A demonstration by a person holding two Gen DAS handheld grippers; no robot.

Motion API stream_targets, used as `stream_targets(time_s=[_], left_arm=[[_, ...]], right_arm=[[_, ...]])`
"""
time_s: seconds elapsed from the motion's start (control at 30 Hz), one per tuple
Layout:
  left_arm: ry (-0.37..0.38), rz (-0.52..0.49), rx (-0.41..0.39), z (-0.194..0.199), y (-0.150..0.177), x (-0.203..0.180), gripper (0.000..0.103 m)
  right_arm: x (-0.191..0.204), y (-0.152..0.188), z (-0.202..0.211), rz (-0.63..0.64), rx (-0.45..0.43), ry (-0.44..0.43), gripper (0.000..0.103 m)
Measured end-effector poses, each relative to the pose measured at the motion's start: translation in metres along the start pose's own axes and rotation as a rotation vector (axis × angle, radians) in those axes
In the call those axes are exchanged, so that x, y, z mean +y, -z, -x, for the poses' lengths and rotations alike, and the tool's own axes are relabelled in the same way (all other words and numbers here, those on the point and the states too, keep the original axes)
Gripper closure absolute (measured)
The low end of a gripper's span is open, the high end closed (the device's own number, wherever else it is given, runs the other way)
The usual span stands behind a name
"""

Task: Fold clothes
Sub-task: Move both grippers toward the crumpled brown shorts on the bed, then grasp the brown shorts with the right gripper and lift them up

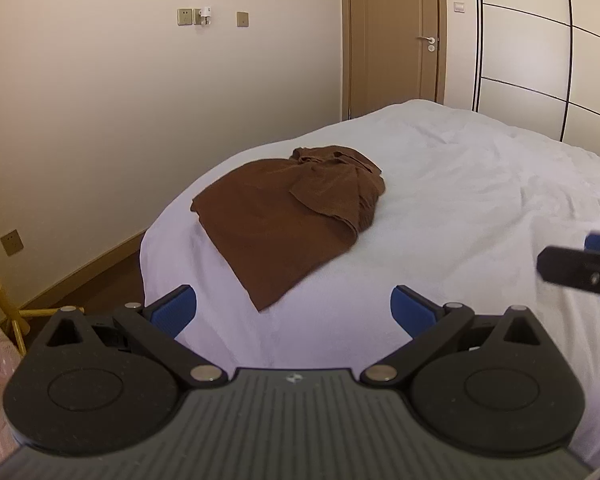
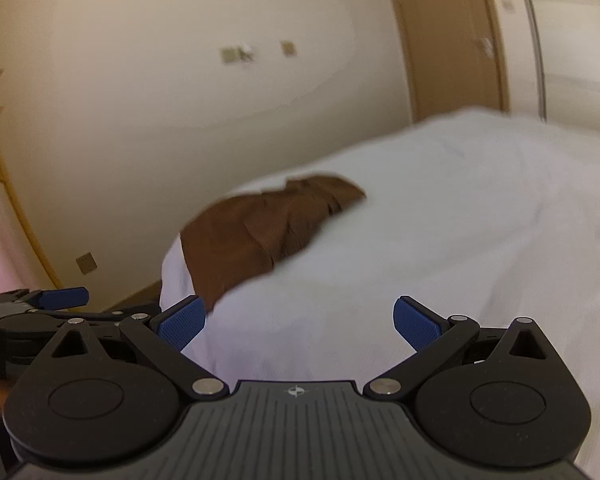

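A brown garment point(image 1: 296, 208) lies crumpled on the white bed point(image 1: 460, 200), near its left corner, with a bunched part at the far end and a pointed corner toward me. It also shows in the blurred right wrist view point(image 2: 260, 236). My left gripper point(image 1: 294, 310) is open and empty, hovering just short of the garment's near corner. My right gripper point(image 2: 298, 322) is open and empty, over the bed to the right of the garment. The right gripper's tip shows at the right edge of the left wrist view point(image 1: 580, 268).
A beige wall with sockets point(image 1: 212, 18) stands behind the bed. A brown door point(image 1: 396, 36) and white wardrobe panels point(image 1: 540, 40) are at the back right. A yellow wooden rack point(image 1: 4, 296) stands on the floor at the left. The left gripper shows at the left of the right wrist view point(image 2: 60, 298).
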State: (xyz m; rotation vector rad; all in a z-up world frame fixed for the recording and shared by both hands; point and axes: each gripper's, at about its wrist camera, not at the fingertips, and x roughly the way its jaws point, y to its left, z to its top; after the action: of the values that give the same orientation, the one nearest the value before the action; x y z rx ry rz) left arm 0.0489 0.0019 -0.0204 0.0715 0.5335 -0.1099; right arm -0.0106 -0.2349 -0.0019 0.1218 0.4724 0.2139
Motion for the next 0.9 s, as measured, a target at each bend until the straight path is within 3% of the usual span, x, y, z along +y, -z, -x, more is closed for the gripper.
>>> stream_targets(time_s=[0.2,0.47,0.67,0.9], left_arm=[[-0.024,-0.029,0.005,-0.048,-0.007,0.013,0.001],[0.055,-0.186,-0.008,-0.121,-0.008,-0.01,0.001],[0.081,-0.266,-0.049,-0.162,-0.018,-0.028,0.001],[-0.023,-0.261,-0.062,-0.187,-0.034,-0.001,0.005]], right_arm=[[-0.005,-0.025,-0.048,0.145,-0.018,0.014,0.003],[-0.022,-0.044,-0.137,0.172,0.046,-0.043,0.017],[-0.033,-0.056,-0.2,0.183,0.089,-0.083,0.017],[-0.049,-0.061,-0.253,0.12,0.144,-0.14,0.019]])
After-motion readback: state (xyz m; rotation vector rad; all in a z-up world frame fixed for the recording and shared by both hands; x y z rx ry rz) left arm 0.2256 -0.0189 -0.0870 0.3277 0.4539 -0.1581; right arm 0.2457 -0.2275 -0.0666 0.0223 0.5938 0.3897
